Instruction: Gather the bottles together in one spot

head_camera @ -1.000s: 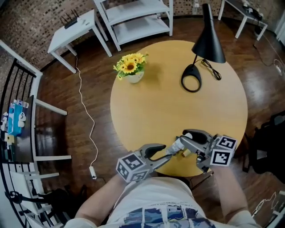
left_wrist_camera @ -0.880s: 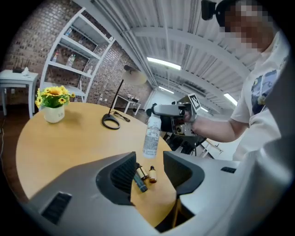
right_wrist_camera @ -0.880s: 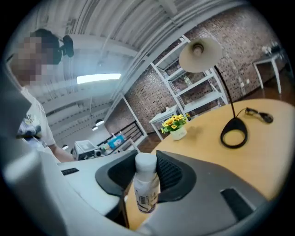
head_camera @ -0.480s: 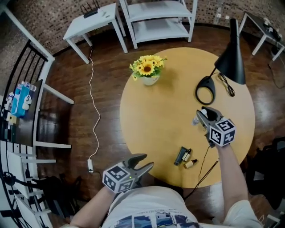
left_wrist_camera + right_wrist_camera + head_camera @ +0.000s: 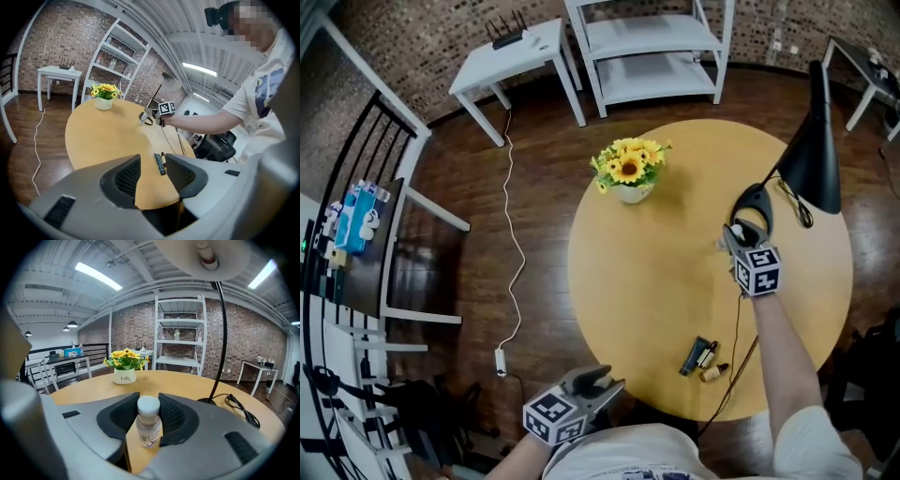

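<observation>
**Item 1, clear bottle** (image 5: 148,425): white cap, pale printed label too small to read. It is upright at centre frame in the right gripper view. The right gripper (image 5: 734,240) has its jaws closed on the body below the cap. In the head view this is at right of centre, near the ring foot of the black lamp (image 5: 817,141). The upright hold probably lets it be set down standing. Whether its base touches the counter (image 5: 647,272) cannot be told.

**Item 2, dark bottle** (image 5: 698,354): lying on its side at lower right of the counter. No legible marking.

**Item 3, amber bottle** (image 5: 712,372): smaller, lying just beside item 2. These two already form a likely gathering spot. Item 1 is well apart from them, so the gathering looks unfinished.

**Item 4, left gripper** (image 5: 607,382): bottom centre of the head view, off the counter's lower edge. Its jaws stand apart with nothing held, and the dark bottle shows far off through the gap. Seemingly idle.

**Item 5, flower pot** (image 5: 124,377): white, with yellow sunflowers, upper part of the counter. It reads "Life", with a smaller, unreadable line beneath.
</observation>
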Motion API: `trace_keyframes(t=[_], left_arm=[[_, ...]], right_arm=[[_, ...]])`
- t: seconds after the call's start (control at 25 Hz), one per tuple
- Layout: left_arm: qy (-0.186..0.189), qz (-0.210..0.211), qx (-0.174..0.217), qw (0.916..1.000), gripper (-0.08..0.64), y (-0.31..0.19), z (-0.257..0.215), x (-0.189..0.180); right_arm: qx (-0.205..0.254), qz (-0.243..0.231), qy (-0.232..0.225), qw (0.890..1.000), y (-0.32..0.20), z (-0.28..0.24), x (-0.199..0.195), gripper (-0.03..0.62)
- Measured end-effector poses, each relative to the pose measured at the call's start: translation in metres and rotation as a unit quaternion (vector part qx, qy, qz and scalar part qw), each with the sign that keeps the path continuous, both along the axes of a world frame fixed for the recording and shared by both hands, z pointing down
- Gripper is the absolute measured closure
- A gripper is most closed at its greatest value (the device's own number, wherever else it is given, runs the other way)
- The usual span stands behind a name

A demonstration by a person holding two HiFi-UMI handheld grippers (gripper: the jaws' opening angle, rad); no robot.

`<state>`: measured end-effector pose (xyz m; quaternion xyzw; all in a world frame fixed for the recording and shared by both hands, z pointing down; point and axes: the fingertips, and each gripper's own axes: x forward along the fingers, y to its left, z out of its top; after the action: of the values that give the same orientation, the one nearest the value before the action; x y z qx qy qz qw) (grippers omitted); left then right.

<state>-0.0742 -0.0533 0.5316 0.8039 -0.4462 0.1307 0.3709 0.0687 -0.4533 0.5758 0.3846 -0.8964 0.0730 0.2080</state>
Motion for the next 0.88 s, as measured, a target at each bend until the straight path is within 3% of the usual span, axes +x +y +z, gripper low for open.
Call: trace_keyframes(t=[0.32,0.48,0.64,0.88], left_arm=[[-0.004,-0.004,-0.003,1.0,0.39,0.006,0.003,-0.008],[-0.011,0.001,-0.001,0.9999,0.39,0.007,0.001,-0.004],[-0.025,0.006,0.001,0.9997,0.39,0.01,-0.002,-0.005],[-0.039,0.02,0.022,0.9988,0.39,0.008,-0.003,-0.017]], right_arm=[[0.01,0.021,-0.008,1.0,-0.005,0.006,-0.003,0.449],[-0.004,0.017,-0.013,1.0,-0.006,0.01,-0.001,0.34],[0.023,0.022,-0.034,0.999,-0.002,-0.014,0.007,0.324],[0.074,0.038,-0.053,0.995,0.083,-0.085,0.042,0.324]])
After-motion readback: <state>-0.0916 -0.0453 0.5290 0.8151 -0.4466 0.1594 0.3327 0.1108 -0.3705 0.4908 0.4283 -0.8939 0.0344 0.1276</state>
